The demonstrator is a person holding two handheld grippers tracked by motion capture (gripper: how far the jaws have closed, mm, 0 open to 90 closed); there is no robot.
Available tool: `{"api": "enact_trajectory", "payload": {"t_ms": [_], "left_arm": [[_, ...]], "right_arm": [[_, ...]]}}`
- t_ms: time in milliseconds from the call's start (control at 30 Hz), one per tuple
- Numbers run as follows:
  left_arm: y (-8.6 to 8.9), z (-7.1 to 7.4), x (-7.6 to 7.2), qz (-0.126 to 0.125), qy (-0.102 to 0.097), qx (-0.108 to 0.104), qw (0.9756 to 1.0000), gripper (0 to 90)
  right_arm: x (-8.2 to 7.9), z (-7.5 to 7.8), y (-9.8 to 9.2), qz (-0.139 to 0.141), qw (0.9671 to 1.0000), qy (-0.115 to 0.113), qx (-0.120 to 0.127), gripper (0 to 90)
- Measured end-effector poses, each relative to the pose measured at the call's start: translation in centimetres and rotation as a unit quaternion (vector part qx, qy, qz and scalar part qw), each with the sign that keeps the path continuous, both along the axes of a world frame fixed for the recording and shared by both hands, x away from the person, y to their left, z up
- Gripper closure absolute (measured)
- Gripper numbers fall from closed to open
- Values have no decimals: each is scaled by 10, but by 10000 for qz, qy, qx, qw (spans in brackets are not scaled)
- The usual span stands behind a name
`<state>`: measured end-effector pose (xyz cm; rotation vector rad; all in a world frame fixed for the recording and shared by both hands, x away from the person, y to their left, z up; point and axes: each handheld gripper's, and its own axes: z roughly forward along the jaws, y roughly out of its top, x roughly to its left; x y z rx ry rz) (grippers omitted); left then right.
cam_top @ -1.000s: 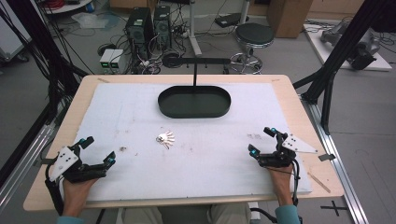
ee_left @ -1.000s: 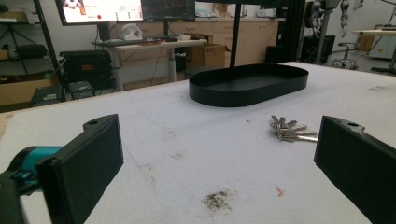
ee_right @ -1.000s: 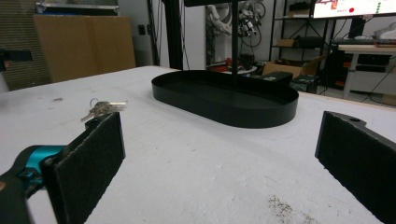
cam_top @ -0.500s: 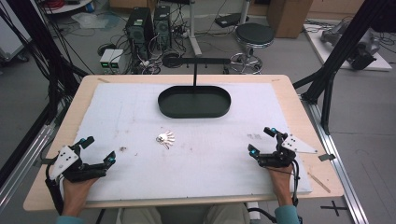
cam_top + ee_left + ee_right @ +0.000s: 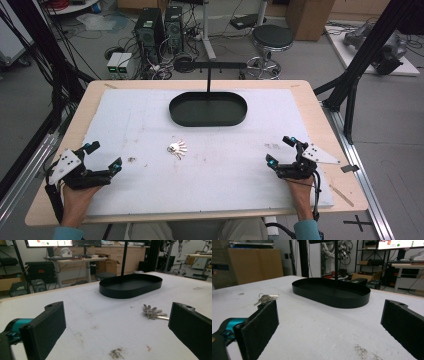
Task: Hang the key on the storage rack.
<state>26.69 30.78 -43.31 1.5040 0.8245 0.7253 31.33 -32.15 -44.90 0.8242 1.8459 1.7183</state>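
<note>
Metal keys (image 5: 177,148), lying mid-table just short of the black oval tray (image 5: 208,109), look light, stiff and slippery, best pinched at the ring, while the left gripper (image 5: 102,157) and right gripper (image 5: 281,151) rest wide open, empty, at the near corners.

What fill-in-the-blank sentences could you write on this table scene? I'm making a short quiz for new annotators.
1. The bunch of keys lies on the white mat, nearer the person than the black oval ____.
2. The tray holds ____ inside.
3. The jaws of the left gripper stand ____.
4. The right gripper holds ____.

Missing words: tray; nothing; open; nothing
</note>
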Motion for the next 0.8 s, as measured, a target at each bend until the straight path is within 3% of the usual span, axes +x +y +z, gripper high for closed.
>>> {"api": "enact_trajectory", "payload": {"t_ms": [167, 333, 433, 600, 733, 800], "left_arm": [[-2, 25, 9, -132, 119, 236, 9996, 17], [-8, 53, 20, -501, 338, 460, 9971, 17], [-13, 70, 26, -710, 480, 616, 9944, 17], [-23, 91, 35, -804, 562, 1011, 9900, 17], [-30, 101, 47, -862, 803, 1131, 9866, 17], [-33, 105, 52, -918, 976, 1221, 9834, 17]], "right_arm": [[0, 0, 0, -2, 10000, -4, -2, 6], [0, 0, 0, -2, 10000, -6, -4, 6], [0, 0, 0, 6, 10000, 0, 2, 6], [0, 0, 0, 1, 10000, -4, -2, 6], [0, 0, 0, -1, 10000, -42, -46, 6], [0, 0, 0, -1, 10000, -37, -38, 6]]}}
